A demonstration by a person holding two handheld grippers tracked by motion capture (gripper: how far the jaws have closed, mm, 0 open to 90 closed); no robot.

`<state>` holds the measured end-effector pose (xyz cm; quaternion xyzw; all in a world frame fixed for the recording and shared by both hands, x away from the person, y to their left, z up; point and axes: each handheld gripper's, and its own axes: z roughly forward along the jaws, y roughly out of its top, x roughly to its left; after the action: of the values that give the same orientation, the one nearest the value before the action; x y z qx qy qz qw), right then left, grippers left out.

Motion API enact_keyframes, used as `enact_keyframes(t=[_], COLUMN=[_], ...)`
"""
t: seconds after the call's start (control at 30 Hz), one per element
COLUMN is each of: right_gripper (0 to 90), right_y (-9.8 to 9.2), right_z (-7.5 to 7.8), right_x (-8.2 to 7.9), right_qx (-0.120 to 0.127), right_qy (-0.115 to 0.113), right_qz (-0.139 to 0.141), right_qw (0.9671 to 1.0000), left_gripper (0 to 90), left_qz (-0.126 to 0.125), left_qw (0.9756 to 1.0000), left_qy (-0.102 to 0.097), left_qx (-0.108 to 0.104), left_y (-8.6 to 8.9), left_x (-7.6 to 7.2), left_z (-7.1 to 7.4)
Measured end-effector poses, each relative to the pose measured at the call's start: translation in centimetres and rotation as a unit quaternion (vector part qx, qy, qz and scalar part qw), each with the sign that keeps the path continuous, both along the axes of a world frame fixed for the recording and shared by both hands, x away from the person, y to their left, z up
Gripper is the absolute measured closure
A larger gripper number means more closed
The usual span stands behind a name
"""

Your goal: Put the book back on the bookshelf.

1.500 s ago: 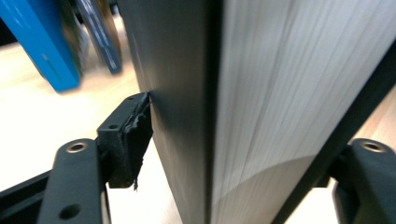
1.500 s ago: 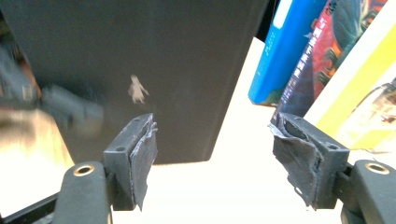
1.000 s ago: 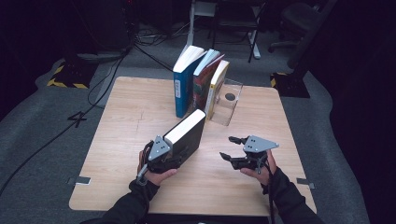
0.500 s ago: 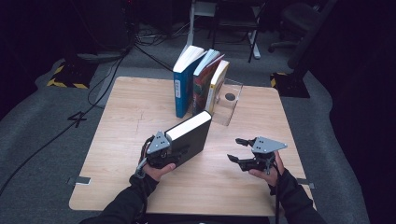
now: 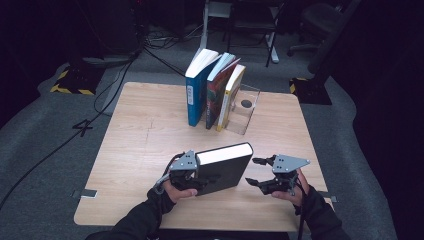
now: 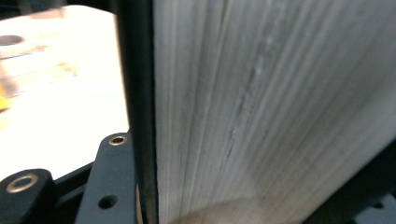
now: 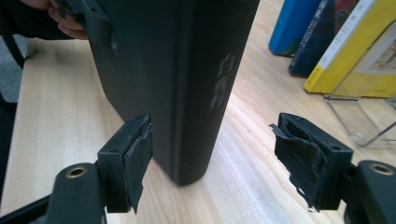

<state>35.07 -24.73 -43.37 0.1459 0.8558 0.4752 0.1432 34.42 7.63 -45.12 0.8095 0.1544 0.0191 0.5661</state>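
— What has the left gripper [image 5: 192,172] got?
— It's clamped on a thick black book [image 5: 223,167], one jaw on each cover, the page edges facing up.
— And the right gripper [image 5: 260,172]?
— Its jaws have just been opening. The book's spine [image 7: 196,84] stands between its pads [image 7: 137,156], untouched.
— Anything beyond?
— Three upright books [image 5: 215,87] lean on a clear bookend [image 5: 245,107], well past both grippers.

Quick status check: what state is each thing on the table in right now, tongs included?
Black book: upright on its edge, gripped at one end.
Left tongs: shut on the black book.
Right tongs: open around the spine, not pressing.
Three books: leaning against the clear bookend.
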Motion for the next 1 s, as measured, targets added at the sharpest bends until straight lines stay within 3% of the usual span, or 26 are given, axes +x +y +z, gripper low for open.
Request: enact_keyframes(t=[0.17,0.47,0.57,0.63,0.7,0.8,0.87,1.0], right_gripper=[23.9,29.4,33.6,35.1,36.8,39.1,43.4,48.0], right_y=[0.3,2.5,2.7,2.6,2.5,2.3,2.0,1.8], right_z=[0.2,0.7,1.2,1.4,1.4,1.5,1.6,1.9], right_x=[-0.2,-0.3,-0.5,-0.6,-0.6,-0.7,-0.9,-1.3], right_qx=[0.017,0.022,0.031,0.029,0.03,0.032,0.035,0.03], right_qy=[0.007,-0.005,-0.012,-0.009,-0.005,0.0,0.005,0.005], right_qz=[0.03,0.073,0.079,0.08,0.082,0.085,0.087,0.096], right_qw=[0.9994,0.9971,0.9964,0.9963,0.9962,0.9959,0.9956,0.995], left_gripper=[49.9,49.3,47.1,33.2,31.2,27.4,23.7,19.6], left_qz=[-0.027,-0.028,-0.017,-0.003,-0.002,0.007,0.02,0.035], left_qw=[0.9996,0.9993,0.9989,0.9972,0.9967,0.9921,0.9922,0.9907], left_qy=[-0.009,-0.019,-0.028,-0.032,-0.029,-0.043,-0.026,-0.029], left_qx=[0.006,0.014,0.033,0.067,0.076,0.117,0.12,0.128], left_y=[-0.8,-0.7,-0.5,-0.3,-0.1,0.3,0.9,1.3], left_x=[-0.5,-0.6,-0.7,-0.6,-0.6,-0.6,-0.5,-0.3], left_z=[0.0,0.0,0.0,-0.4,-0.6,-1.0,-1.6,-1.7])
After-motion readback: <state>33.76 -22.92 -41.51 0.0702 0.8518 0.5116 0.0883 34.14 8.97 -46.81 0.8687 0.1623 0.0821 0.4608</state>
